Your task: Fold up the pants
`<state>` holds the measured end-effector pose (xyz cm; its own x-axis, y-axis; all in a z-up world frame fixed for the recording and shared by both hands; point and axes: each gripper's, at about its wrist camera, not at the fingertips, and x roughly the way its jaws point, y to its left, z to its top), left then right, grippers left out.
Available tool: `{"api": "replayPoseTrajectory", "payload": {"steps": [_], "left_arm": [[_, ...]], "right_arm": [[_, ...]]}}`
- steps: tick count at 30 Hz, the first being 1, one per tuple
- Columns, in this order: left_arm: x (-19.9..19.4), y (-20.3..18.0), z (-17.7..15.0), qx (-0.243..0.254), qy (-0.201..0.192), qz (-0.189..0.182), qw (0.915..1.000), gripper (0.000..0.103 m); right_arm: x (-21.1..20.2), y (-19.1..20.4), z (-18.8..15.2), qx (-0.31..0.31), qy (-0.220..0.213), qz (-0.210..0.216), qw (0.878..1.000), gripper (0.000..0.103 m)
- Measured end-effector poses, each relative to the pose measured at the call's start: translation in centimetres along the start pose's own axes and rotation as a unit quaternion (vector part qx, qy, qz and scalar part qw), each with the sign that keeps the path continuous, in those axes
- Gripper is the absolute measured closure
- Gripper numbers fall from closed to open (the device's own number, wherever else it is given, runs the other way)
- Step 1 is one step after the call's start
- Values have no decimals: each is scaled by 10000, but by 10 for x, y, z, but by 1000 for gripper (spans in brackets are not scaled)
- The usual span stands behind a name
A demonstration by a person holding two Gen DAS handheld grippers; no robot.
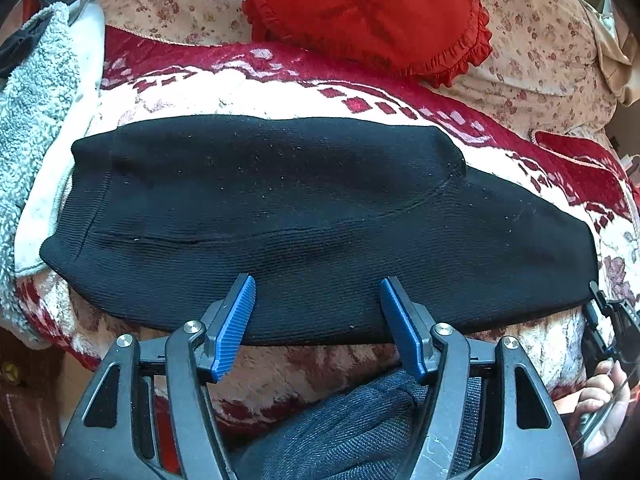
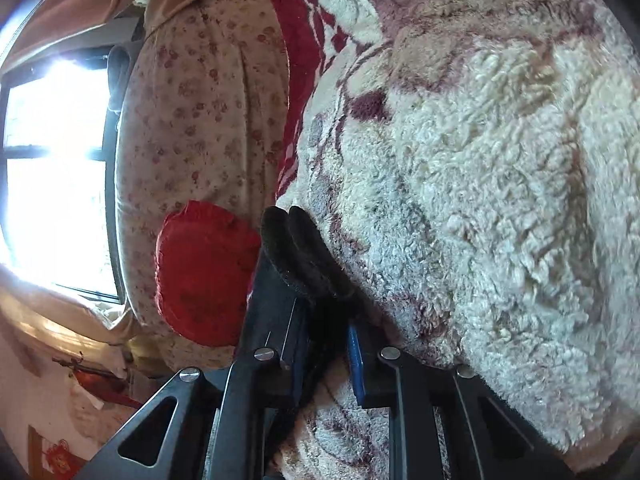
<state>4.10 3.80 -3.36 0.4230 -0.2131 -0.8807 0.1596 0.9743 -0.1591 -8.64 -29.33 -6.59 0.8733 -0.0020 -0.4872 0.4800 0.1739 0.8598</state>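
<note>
Black knit pants lie folded lengthwise across a red and white fleece blanket. My left gripper is open, its blue fingers hovering over the pants' near edge, holding nothing. My right gripper shows at the far right edge, at the pants' right end. In the right wrist view, my right gripper is turned sideways and shut on the pants' end, whose two black layers stick out past the fingers against the blanket.
A red frilled cushion rests on a floral quilt behind the pants. A grey fluffy towel and white cloth lie at the left. Dark denim lies below my left gripper. A bright window is beyond the bed.
</note>
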Motion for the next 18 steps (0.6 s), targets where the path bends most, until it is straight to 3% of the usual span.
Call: {"api": "replayPoseTrajectory", "payload": {"steps": [5, 11, 15, 18], "left_arm": [[7, 2, 3, 1, 227, -199, 9995, 26], [10, 13, 5, -267, 312, -691, 9968, 19], [11, 25, 8, -567, 292, -1256, 9900, 7], [13, 21, 9, -494, 359, -1354, 9889, 1]], "right_arm": [[1, 0, -1, -50, -50, -61, 10000, 87], [3, 3, 1, -186, 2, -239, 9995, 91], [6, 6, 1, -294, 42, -345, 9990, 91], [8, 6, 2, -291, 79, -324, 9990, 91]]}}
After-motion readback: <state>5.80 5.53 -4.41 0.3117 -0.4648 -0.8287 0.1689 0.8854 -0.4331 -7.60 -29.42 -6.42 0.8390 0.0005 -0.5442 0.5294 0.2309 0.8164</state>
